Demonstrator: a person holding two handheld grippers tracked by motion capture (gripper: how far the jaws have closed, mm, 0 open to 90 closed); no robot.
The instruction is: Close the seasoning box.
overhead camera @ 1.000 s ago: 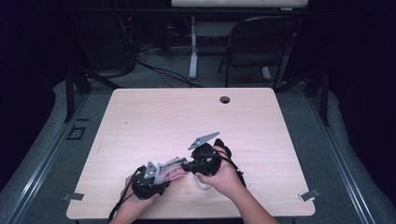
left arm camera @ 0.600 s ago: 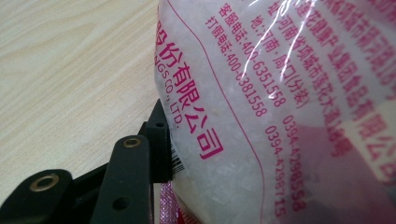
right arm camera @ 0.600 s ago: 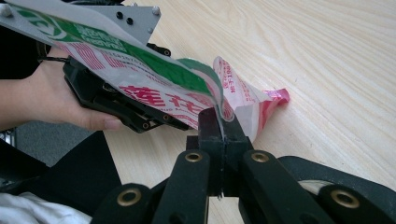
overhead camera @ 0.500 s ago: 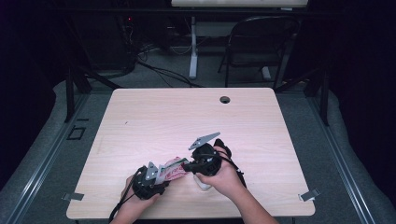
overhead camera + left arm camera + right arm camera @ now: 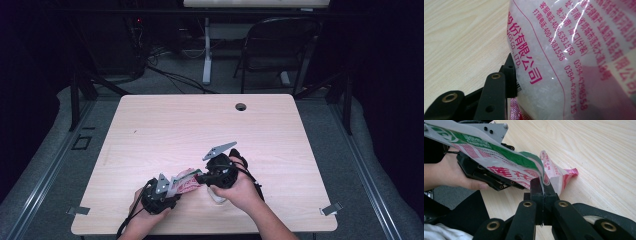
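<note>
**Plastic bag pinched between two grippers near the table's front edge**

High view: pale wooden table (image 5: pixel 165 125), with a round cable hole (image 5: pixel 241 106) near its far edge. Beyond that edge, a dark folding chair (image 5: pixel 272 47) and loose cables on the floor. Nothing else on the tabletop between the hole and the hands. Well on the near side of the hole, close to the front edge: left gripper (image 5: pixel 167 189), right gripper (image 5: pixel 202 176), and the red-and-white printed bag (image 5: pixel 184 183) stretched between them. A small white object under the right hand, too hidden to identify.

Left gripper view: bag (image 5: pixel 574 50) close up, clear film with pink print over white granules, covering most of the table behind it. One black finger (image 5: pixel 509 75) pressed flat against the bag's side; the opposite finger hidden behind the film. Jaws about half open, just been closing, with the bag between them.

Right gripper view: both fingers (image 5: pixel 537 187) clamped fully together on a thin edge of the bag (image 5: pixel 506 167), film rising out of the pinch. Bag's far corner resting on the table. Beyond the bag, the left gripper (image 5: pixel 489 176) in the person's left hand (image 5: pixel 446 175), beneath the green-and-red printed face.
</note>
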